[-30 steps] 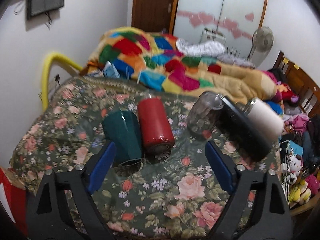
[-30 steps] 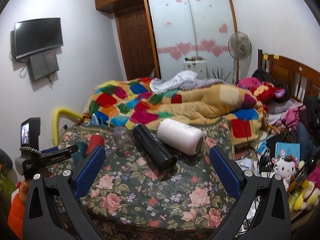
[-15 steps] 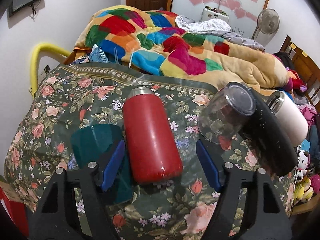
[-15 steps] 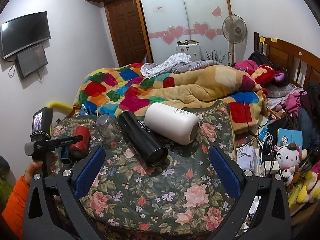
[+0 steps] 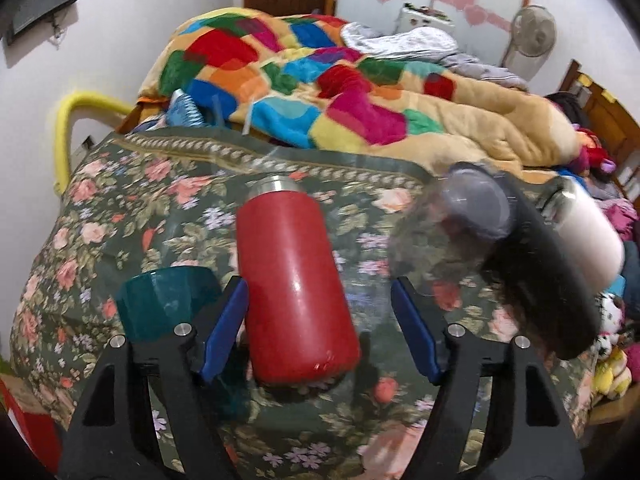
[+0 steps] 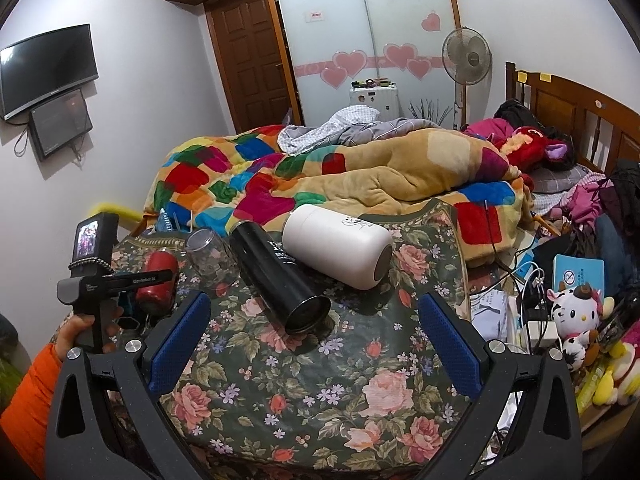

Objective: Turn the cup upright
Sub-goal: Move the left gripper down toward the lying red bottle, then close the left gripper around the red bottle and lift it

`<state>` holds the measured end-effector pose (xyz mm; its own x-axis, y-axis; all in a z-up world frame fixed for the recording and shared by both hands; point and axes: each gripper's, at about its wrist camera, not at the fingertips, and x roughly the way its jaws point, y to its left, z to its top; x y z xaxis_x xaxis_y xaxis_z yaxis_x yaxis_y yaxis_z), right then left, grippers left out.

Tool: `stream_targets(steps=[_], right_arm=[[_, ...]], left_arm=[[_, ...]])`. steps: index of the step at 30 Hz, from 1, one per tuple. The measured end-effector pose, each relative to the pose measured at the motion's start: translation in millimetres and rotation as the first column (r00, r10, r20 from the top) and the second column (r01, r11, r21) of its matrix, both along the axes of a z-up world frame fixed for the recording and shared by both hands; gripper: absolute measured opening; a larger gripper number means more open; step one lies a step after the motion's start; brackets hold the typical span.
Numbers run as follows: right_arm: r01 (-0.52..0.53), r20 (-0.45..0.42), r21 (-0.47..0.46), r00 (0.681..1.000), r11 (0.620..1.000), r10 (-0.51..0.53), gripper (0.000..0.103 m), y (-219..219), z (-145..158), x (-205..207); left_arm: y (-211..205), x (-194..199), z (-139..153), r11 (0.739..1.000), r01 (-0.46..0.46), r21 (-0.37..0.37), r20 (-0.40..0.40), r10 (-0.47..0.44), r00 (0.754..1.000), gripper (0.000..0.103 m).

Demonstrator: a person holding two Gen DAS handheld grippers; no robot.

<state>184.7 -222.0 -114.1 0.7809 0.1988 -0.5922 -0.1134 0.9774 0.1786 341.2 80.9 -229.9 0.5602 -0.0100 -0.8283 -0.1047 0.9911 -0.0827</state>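
1. Left gripper (image 5: 318, 330) sat nearest the lens in the left wrist view, jaws parted wide, straddling the base end of the red cup (image 5: 294, 290). Blue pads (image 5: 224, 330) stood just beside the cup wall at 9 and 3 o'clock; contact could not be told.
2. Red cup lay on its side on the floral-covered table (image 5: 120, 208), base toward the camera, steel rim pointing to 12 o'clock.
3. Teal cup (image 5: 168, 300) lay at 9 o'clock of the red cup, partly behind the left finger.
4. Clear cup (image 5: 452, 236) lay on its side at 2 o'clock, blurred, touching the black bottle (image 5: 552, 280); white bottle (image 5: 588, 236) lay just beyond that.
5. Right gripper (image 6: 314, 344) hovered above the near table edge, jaws released and holding nothing.
6. From the right wrist view, black bottle (image 6: 280, 276) and white bottle (image 6: 340, 250) lay at 12 o'clock, clear cup (image 6: 210, 258) and red cup (image 6: 158, 280) at 10 o'clock.
7. Left hand (image 6: 86, 328) gripped the left gripper's handle at 9 o'clock.
8. Patchwork quilt (image 6: 280, 184) covered the bed beyond the table; standing fan (image 6: 466, 56) stood farthest, at 1 o'clock.
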Motion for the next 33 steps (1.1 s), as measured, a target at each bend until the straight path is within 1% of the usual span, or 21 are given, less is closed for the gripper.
stream_targets(steps=[2,6,9,12,14,18,19,20,21,26,30,33], right_arm=[[0.0,-0.005,0.005,1.0,1.0,0.0,0.103,0,-1,1],[-0.006,-0.001,0.008,1.0,1.0,0.007,0.103,-1,-1,-1],[-0.005,0.009,-0.005,1.0,1.0,0.005,0.103,0,-1,-2],[0.0,0.001,0.001,1.0,1.0,0.0,0.103,-2,-3,0],[0.003,-0.006,0.01,1.0,1.0,-0.003,0.103,-5,-4,1],[0.009,-0.013,0.022,1.0,1.0,-0.009,0.103,-8,-7,2],[0.011,-0.015,0.022,1.0,1.0,-0.01,0.103,-9,-7,2],[0.011,-0.015,0.022,1.0,1.0,-0.01,0.103,-8,-7,1],[0.011,-0.016,0.022,1.0,1.0,-0.01,0.103,-9,-7,1],[0.011,-0.008,0.016,1.0,1.0,-0.011,0.103,-9,-5,-3],[0.011,-0.004,0.018,1.0,1.0,-0.011,0.103,-8,-3,-5],[0.006,0.002,0.021,1.0,1.0,-0.006,0.103,-6,-1,-7]], left_arm=[[-3,2,1,1.0,0.015,0.009,-0.004,-0.015,1.0,0.073],[2,16,-9,0.999,-0.028,0.041,-0.048,0.03,0.998,0.073],[8,25,-17,0.999,-0.045,0.03,-0.075,0.047,0.996,0.073],[9,33,-24,0.998,-0.044,0.035,-0.101,0.048,0.994,0.072],[6,35,-26,0.997,-0.038,0.067,-0.105,0.045,0.993,0.07],[0,39,-29,0.993,-0.024,0.116,-0.108,0.036,0.994,0.07],[-2,41,-31,0.99,-0.016,0.142,-0.114,0.033,0.993,0.068],[-4,42,-33,0.986,-0.016,0.169,-0.119,0.036,0.992,0.063],[-4,42,-34,0.983,-0.017,0.185,-0.121,0.04,0.992,0.062],[-3,35,-29,0.987,-0.005,0.158,-0.109,0.023,0.994,0.062],[-11,17,-16,0.988,0.014,0.152,-0.069,-0.003,0.998,0.062],[-15,0,-5,0.992,0.033,0.124,-0.046,-0.028,0.999,0.061]])
